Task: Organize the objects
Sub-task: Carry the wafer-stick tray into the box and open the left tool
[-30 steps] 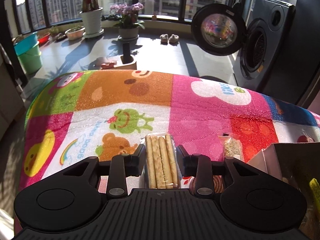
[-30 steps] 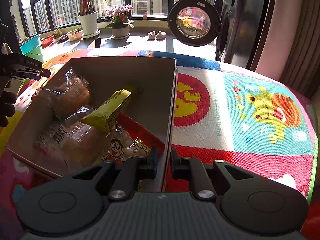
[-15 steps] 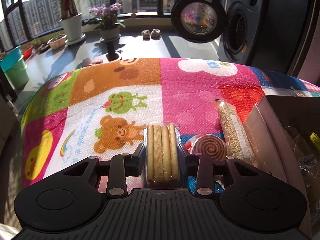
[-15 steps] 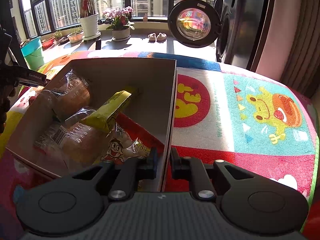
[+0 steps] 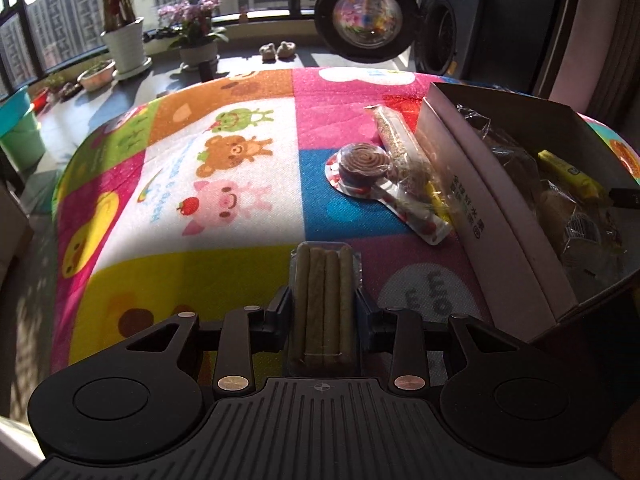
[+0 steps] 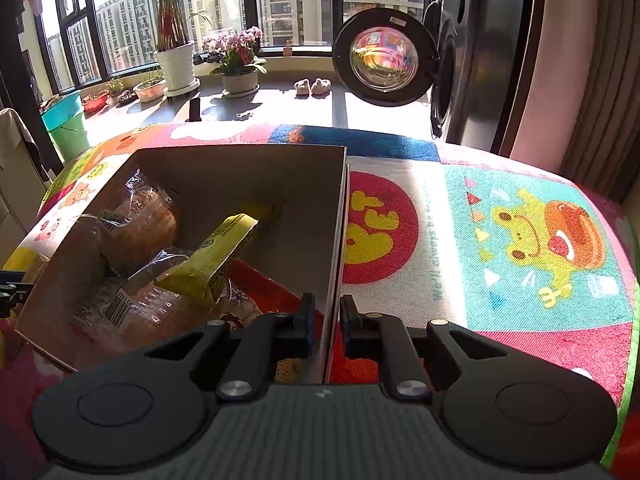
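My left gripper point(image 5: 322, 300) is shut on a clear pack of biscuit sticks point(image 5: 323, 304) and holds it above the colourful play mat. The cardboard box point(image 5: 492, 208) stands to its right, with wrapped breads and a yellow snack bar point(image 5: 568, 172) inside. A spiral lollipop point(image 5: 362, 160) and a sesame bar pack point(image 5: 396, 140) lie on the mat against the box's left wall. My right gripper point(image 6: 324, 316) is shut on the box's right wall point(image 6: 338, 216). The yellow snack bar point(image 6: 216, 252) and breads point(image 6: 140, 224) show inside.
The cartoon play mat point(image 5: 224, 200) covers the surface and drops off at its left and far edges. Beyond it stand a washing machine with its door open point(image 6: 384, 64), potted plants point(image 6: 176, 60) and a green bucket point(image 6: 66, 120) by the window.
My left gripper has pulled back and swung right with the biscuit sticks, so the lollipop, the sesame pack and the box now lie ahead. The right gripper has kept its hold on the box wall.
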`<state>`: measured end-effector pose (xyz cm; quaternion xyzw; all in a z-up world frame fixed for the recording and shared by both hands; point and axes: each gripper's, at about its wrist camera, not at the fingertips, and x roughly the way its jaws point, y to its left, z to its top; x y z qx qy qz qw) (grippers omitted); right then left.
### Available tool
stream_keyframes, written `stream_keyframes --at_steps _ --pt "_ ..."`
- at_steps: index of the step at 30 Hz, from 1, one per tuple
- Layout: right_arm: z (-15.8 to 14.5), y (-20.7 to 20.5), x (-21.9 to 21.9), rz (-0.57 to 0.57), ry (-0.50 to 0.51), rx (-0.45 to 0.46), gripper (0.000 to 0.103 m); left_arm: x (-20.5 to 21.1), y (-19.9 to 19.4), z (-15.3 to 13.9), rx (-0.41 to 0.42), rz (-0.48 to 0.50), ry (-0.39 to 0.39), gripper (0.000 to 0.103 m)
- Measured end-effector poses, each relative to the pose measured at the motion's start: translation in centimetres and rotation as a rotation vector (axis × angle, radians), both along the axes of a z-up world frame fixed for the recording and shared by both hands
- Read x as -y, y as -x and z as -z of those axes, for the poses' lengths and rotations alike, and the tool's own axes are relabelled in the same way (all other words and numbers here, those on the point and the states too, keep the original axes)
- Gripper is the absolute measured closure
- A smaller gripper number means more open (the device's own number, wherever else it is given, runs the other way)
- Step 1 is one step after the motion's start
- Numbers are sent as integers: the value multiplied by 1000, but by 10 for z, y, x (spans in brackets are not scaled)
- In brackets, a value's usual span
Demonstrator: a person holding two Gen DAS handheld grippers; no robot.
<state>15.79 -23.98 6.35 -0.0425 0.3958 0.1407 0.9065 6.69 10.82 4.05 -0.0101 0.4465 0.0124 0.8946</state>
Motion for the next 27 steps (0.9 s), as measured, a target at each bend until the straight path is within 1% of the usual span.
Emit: stream_keyframes --at_steps 2,4,14,21,27 --pt "-3 0 1 -2 -4 5 90 2 0 0 1 -8 -5 65" --pt "-6 3 0 -3 11 26 94 1 1 0 3 -11 -2 65" --pt "-7 6 -3 2 21 38 94 -2 5 1 34 -31 21 66" --pt "-6 8 -4 2 23 41 94 4 9 -2 6 -12 19 66" --pt "-6 9 -4 6 14 45 94 11 13 -8 -14 4 37 67"
